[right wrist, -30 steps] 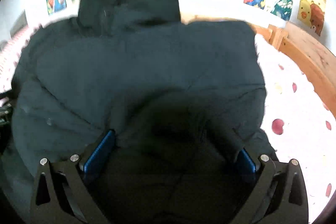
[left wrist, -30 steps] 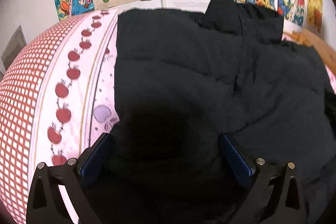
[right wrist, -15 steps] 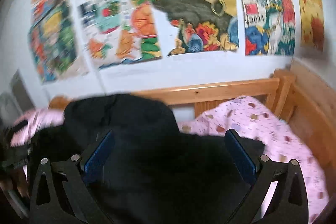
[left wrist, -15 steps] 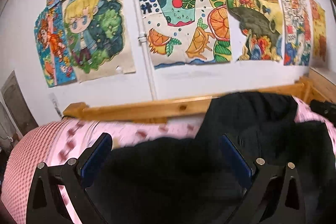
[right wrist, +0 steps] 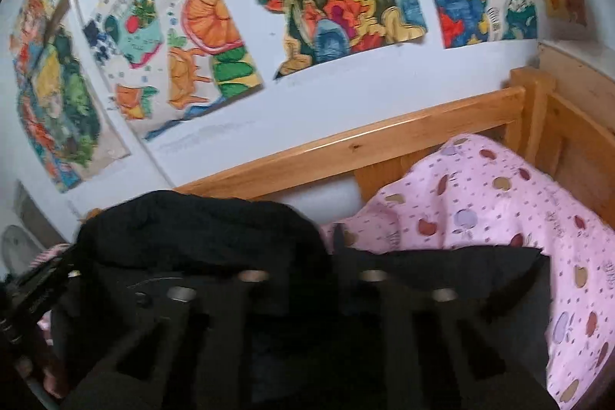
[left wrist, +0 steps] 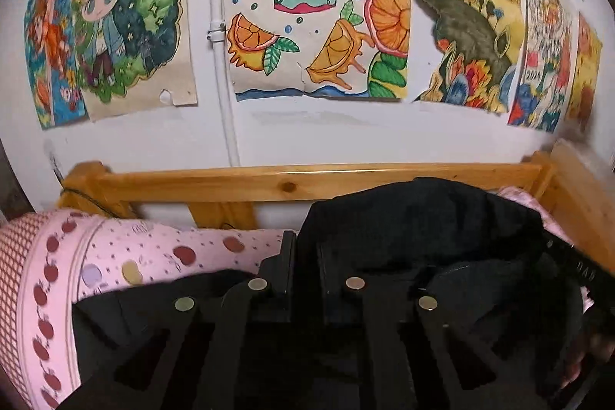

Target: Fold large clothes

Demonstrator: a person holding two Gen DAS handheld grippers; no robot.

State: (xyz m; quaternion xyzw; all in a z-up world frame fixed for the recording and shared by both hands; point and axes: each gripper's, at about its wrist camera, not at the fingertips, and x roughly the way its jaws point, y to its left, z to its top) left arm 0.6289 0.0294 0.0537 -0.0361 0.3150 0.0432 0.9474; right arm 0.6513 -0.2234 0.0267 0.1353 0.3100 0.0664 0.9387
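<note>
Left wrist view: left tool clamps black jacket.

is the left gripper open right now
No, the left gripper has its fingers drawn close together, pinching the black jacket.

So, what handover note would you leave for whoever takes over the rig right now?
Left gripper: shut on the black coat at its near edge.
Right gripper: also shut on the coat's near edge.
The coat lies bunched on the pink sheet, its far part heaped by the wooden rail.
Done: both near grips taken; whether a fold is made cannot be told.
Left: carry the held edge over, release, smooth and finish folding.
</note>
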